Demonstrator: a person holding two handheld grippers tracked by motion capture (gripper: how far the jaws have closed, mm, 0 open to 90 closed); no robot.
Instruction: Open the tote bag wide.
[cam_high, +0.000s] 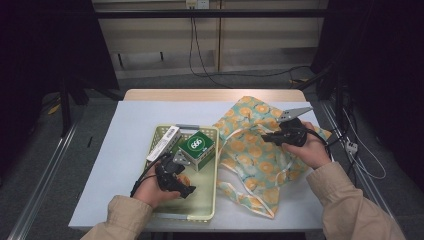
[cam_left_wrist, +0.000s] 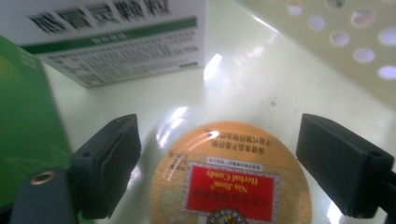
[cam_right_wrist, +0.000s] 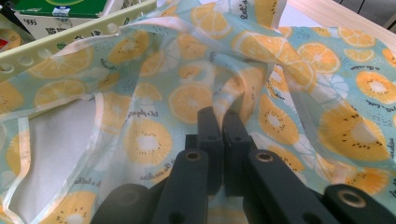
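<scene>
My left gripper (cam_left_wrist: 219, 175) hangs inside the pale green basket (cam_high: 210, 200), fingers (cam_left_wrist: 109, 163) spread wide apart with the round orange candy tin (cam_left_wrist: 229, 182) lying flat between them, touching neither. A white medicine box (cam_left_wrist: 112, 37) sits just beyond my fingertips, a green box (cam_left_wrist: 23, 130) beside my left finger. To grip well, I judge I should lower squarely and close on the tin's rim (its lid looks slick). My right gripper (cam_right_wrist: 223, 140) has its fingers pressed together on a fold of the citrus-print bag (cam_right_wrist: 187, 98), holding it up off the bench (cam_high: 125, 130) beside the basket.
</scene>
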